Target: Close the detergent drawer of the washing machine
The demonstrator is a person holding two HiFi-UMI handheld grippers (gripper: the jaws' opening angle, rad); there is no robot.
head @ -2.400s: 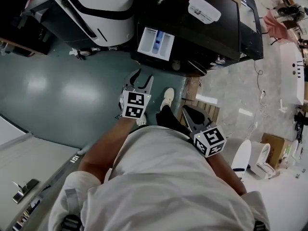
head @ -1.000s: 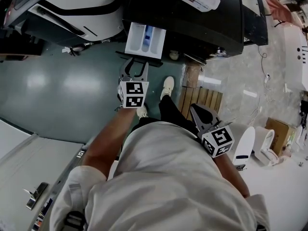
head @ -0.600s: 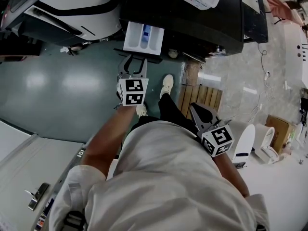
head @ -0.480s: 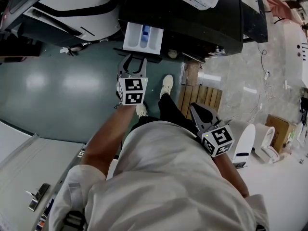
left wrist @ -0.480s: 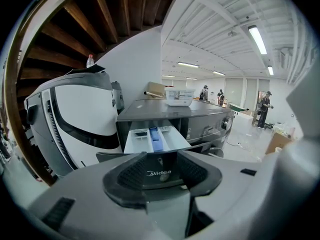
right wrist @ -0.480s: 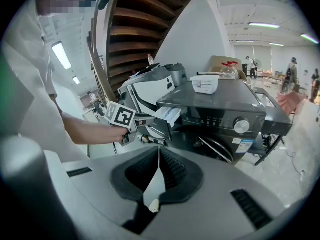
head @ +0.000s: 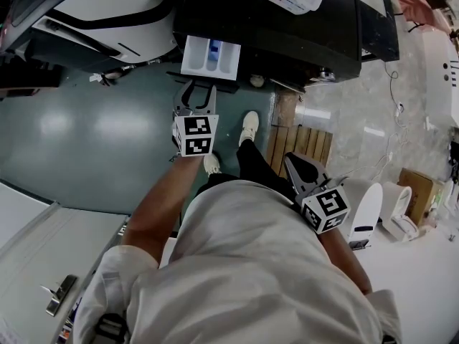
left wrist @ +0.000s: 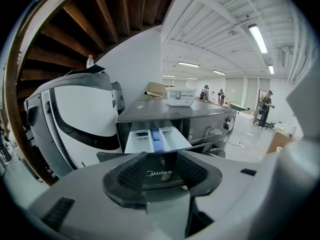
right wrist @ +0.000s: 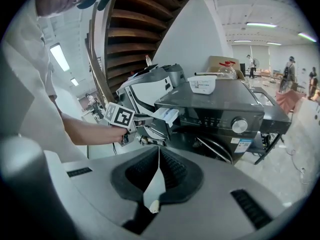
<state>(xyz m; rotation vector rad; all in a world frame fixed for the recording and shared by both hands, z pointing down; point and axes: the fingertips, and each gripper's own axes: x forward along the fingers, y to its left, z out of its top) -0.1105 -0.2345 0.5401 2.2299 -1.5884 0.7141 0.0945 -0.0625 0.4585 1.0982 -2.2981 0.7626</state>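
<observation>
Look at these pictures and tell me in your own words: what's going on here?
A person stands at a dark washing machine whose white detergent drawer is pulled out. The left gripper sits at the drawer's dark front; its jaws have just closed slightly but stand open, gripping nothing. The right gripper is shut and empty, held back at the person's side. The drawer is not yet closed.

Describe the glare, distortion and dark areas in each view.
Head view: two soft glare patches on the green floor, the washer top nearly black. Left gripper view: strong fisheye bend, black corners, a ceiling lamp blown out. Right gripper view: same fisheye and black corners, the wooden slats dim.
</observation>
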